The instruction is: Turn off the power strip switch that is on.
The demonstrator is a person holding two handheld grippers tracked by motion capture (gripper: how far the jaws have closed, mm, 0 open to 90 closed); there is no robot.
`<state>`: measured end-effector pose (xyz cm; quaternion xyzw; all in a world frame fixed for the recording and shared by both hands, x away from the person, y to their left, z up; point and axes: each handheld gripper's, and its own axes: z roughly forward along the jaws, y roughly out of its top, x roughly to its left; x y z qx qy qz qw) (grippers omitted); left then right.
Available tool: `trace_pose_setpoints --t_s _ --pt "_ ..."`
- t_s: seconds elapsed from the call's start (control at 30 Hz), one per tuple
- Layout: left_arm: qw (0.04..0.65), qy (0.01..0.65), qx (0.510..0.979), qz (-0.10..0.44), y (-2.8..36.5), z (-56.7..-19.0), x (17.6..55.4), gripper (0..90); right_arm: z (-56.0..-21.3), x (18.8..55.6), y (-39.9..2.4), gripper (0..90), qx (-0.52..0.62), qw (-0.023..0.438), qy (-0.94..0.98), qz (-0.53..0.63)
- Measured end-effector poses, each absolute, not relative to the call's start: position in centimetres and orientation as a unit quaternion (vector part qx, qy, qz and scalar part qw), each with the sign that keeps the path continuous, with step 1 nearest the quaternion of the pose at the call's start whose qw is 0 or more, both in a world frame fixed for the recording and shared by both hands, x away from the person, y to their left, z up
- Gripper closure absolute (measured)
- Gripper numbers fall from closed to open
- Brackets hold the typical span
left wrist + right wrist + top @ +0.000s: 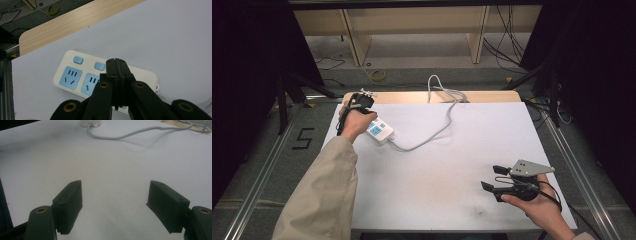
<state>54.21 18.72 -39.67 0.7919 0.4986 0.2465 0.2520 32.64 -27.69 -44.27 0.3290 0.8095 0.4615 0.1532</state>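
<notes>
A white power strip (380, 131) with blue sockets and blue switches lies near the white table top's far left; its grey cable (437, 127) curls off the far edge. My left gripper (117, 66) is shut with nothing between its jaws, and its tips hover just over the power strip (75, 77), beside the second blue switch (100, 66). In the high view the hand hides most of the left gripper (362, 102). My right gripper (492, 177) rests near the front right, jaws wide open and empty. The right gripper (115, 202) faces the bare surface, the cable (130, 135) far ahead.
The white table top (452, 165) lies on a wooden board (482, 96) whose edge shows at the far side. Dark frames, rails and loose cables (507, 50) stand on the floor around the table. A yellow ring (378, 75) lies on the floor behind.
</notes>
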Motion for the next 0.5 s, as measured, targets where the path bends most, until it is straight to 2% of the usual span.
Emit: trace_pose_setpoints --t_s 0.5 --pt "0.243 0.501 0.792 0.25 18.67 -40.66 55.11 89.9 -44.28 32.65 -27.74 28.3 0.326 0.153 0.811 0.462"
